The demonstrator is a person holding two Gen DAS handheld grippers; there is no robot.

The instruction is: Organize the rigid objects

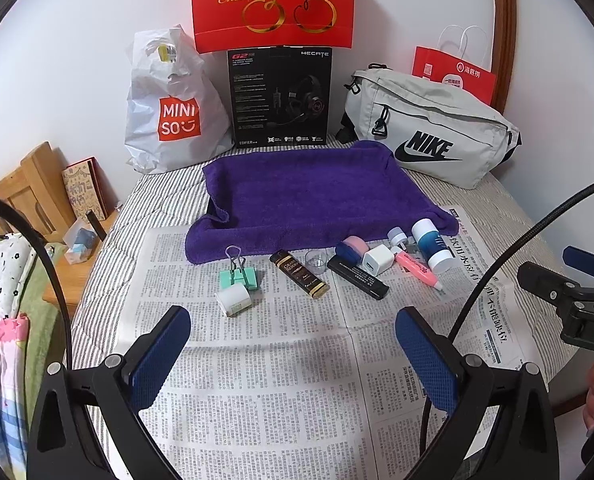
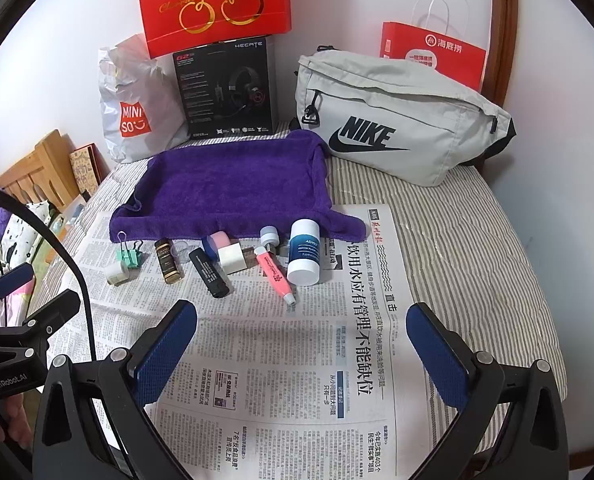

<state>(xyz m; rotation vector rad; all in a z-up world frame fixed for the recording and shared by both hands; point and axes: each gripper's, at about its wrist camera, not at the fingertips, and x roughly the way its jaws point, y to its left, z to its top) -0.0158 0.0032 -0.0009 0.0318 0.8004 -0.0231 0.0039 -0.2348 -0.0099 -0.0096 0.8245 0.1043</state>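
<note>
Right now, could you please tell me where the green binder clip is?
The green binder clip lies on the newspaper, at the row's left end, behind a small white cylinder.

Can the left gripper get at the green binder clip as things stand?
Probably yes. The left gripper is open above bare newspaper, and the green binder clip lies ahead; only the small white roll sits nearer.

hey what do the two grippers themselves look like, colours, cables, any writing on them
Both are black frames with two fingers faced in blue textured pads and silver bolts at the joints. Black cables loop past each. Seen from the other's camera, the right gripper bears white letters "DAS", cut off at the edge, and the left gripper reads "GenRobot.AI".
</note>
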